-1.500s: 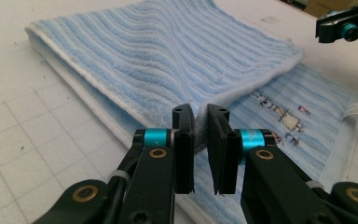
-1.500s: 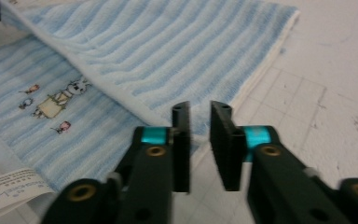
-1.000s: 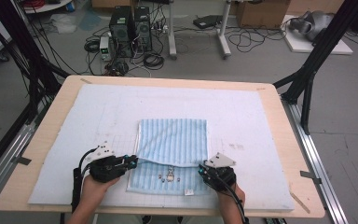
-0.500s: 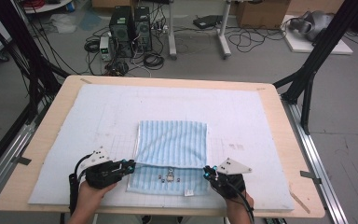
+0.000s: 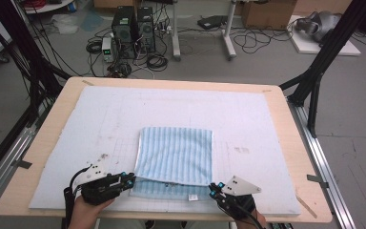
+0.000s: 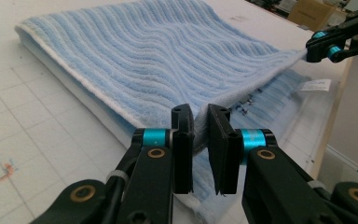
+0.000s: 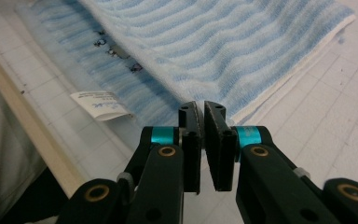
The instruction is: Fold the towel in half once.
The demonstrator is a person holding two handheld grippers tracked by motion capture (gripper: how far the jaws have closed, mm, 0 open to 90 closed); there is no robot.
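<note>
A blue striped towel (image 5: 175, 155) lies folded on the white mat (image 5: 267, 124) near the front of the table (image 5: 52, 114). The left gripper (image 6: 200, 116) has its jaws squeezed on the towel's near left corner, and the right gripper (image 7: 201, 112) has its jaws squeezed on the near right corner. A small white tag (image 7: 100, 105) sticks out from the bottom layer, by the table's edge.

Overhead: you look forward, down on the table (image 5: 276, 102), far off; both gripper views: close, low, sharing the striped towel (image 5: 175, 155)
</note>
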